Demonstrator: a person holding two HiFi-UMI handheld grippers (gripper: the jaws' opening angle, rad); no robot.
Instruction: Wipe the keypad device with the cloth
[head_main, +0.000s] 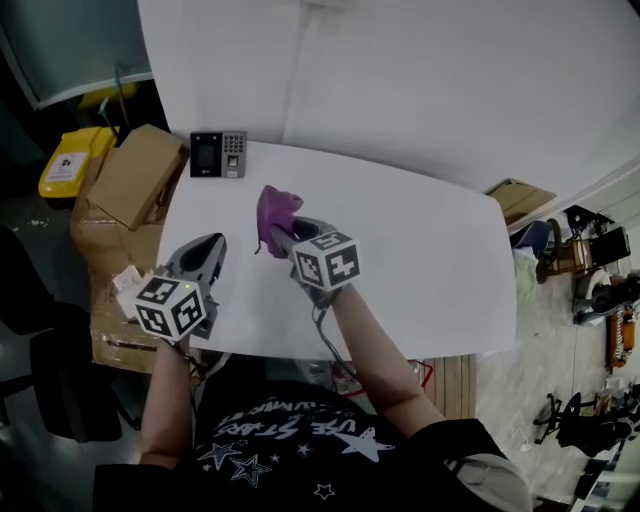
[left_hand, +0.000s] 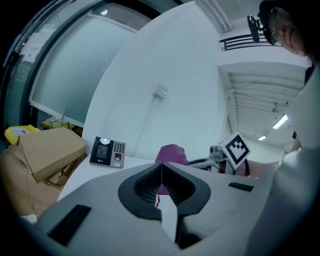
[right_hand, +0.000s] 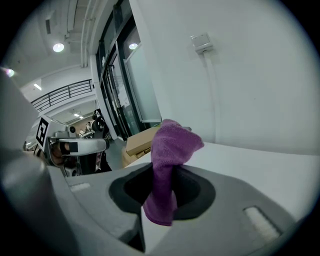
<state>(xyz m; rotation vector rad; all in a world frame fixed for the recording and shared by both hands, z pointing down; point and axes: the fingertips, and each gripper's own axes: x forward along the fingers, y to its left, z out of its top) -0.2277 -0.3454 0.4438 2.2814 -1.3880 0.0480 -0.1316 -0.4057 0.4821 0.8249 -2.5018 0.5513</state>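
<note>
White table (head_main: 430, 250) against a plain wall. Keypad device (head_main: 218, 154) lies flat at the table's 11 o'clock corner, with a cardboard box (head_main: 135, 172) just off the edge at its 9 o'clock. Right gripper (head_main: 280, 235) is clamped on the purple cloth (head_main: 275, 210), which bunches up past the jaws, apart from the keypad. Left gripper (head_main: 212, 243) sits at its 8 o'clock, jaws pressed together on nothing.

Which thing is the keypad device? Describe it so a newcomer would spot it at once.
Start at the white table and go to its far left corner, by the wall. There sits the keypad device, next to a brown cardboard box. Alone among its neighbours, it is a black and grey slab with a dark screen and a grid of buttons.
</note>
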